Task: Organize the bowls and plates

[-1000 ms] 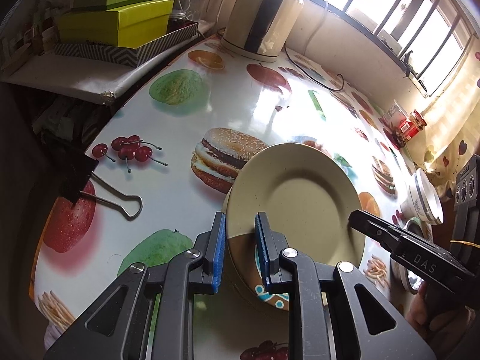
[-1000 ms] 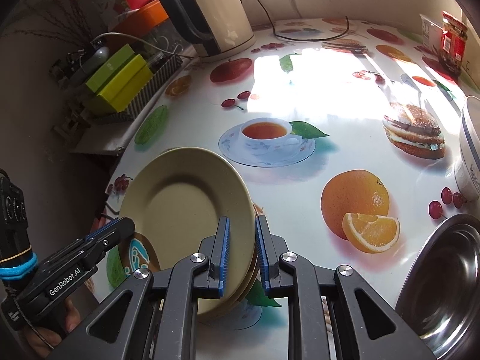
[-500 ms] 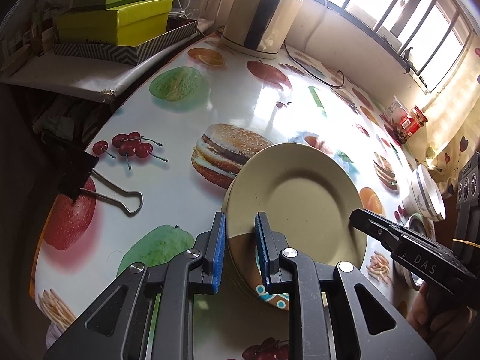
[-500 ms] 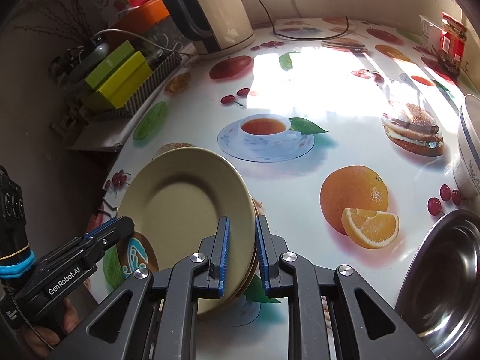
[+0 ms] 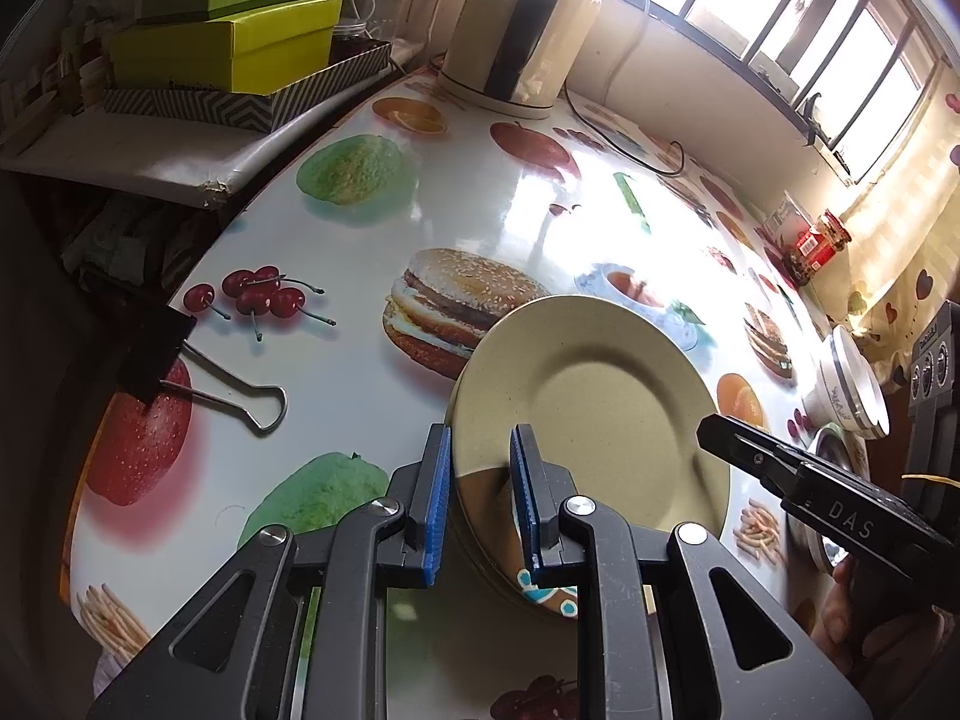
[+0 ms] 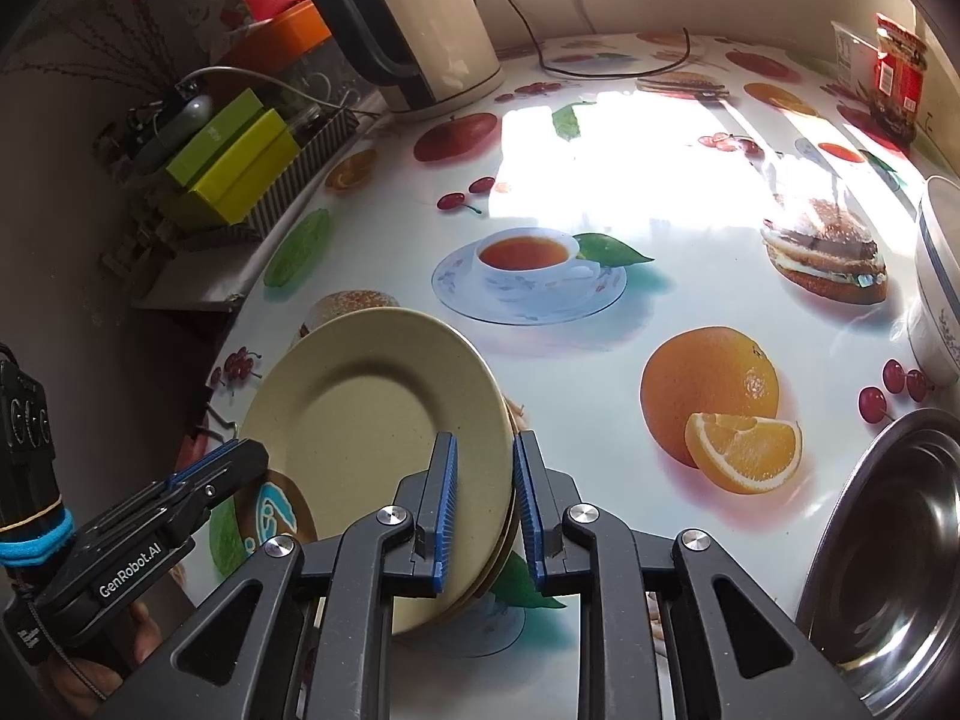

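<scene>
left wrist view: the stack of beige plates (image 5: pixel 591 414) is sitting tilted on the near part of the surface (image 5: pixel 360 228), its left rim between the blue pads of the left gripper (image 5: pixel 480 501), which is pinching the stack. in the right wrist view the right gripper (image 6: pixel 486 510) is straddling the stack's right rim (image 6: pixel 384 420); its jaws have just been opening a little, and a sliver of gap is showing at the right pad, so it looks like it is letting go.

judging by this, the plates are gathered into one pile. the white bowl (image 6: pixel 939 276) and the steel bowl (image 6: pixel 888 546) at the right are sitting apart, not yet nested.

readable writing: "genrobot.ai" on the left gripper, "das" on the right one. the labels on the green boxes (image 5: pixel 234 30) and the red jar (image 6: pixel 900 78) are too small to read.
</scene>
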Demonstrator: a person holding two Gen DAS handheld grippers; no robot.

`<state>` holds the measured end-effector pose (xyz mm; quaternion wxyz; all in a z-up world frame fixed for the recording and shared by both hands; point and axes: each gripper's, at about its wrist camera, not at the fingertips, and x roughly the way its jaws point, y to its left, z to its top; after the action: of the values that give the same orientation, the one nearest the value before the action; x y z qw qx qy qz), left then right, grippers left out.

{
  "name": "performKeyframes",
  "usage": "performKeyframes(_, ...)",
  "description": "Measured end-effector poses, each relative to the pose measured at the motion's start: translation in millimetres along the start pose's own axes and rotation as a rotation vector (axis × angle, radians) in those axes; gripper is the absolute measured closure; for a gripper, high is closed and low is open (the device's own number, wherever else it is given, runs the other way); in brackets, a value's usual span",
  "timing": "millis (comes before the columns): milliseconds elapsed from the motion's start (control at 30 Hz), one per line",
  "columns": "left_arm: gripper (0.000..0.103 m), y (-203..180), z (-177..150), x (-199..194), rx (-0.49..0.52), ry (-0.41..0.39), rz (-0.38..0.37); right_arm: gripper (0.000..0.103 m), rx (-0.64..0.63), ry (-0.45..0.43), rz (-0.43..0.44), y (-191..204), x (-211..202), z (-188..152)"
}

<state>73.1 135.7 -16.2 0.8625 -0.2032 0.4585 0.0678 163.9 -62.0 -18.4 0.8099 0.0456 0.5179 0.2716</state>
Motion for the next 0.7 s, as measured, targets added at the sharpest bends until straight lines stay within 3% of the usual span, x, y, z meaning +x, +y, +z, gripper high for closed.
performKeyframes(67, 0.082, -0.7, -0.2, -0.2, 0.003, -0.002, 0.002, 0.081, 0.005, -0.002, 0.001, -0.6, 0.2, 0.1)
performKeyframes(300, 0.076, -3.6, -2.6, -0.8, 0.018, -0.008, 0.014, 0.060, -0.008, -0.028, -0.009, 0.6, -4.1, 0.0)
performKeyframes(467, 0.063, -3.9, -3.9, -4.2, 0.025, -0.025, 0.028, 0.058, -0.029, -0.055, -0.039, 1.8, -10.5, -1.3)
performKeyframes(600, 0.062, -7.0, -3.3, -12.0, 0.060, -0.056, 0.087, 0.054, -0.025, -0.067, -0.032, 1.9, -16.6, -3.2)
performKeyframes(700, 0.062, -8.6, -1.9, -23.2, 0.062, -0.084, 0.082, 0.053, -0.040, -0.087, -0.060, 3.5, -22.8, -4.6)
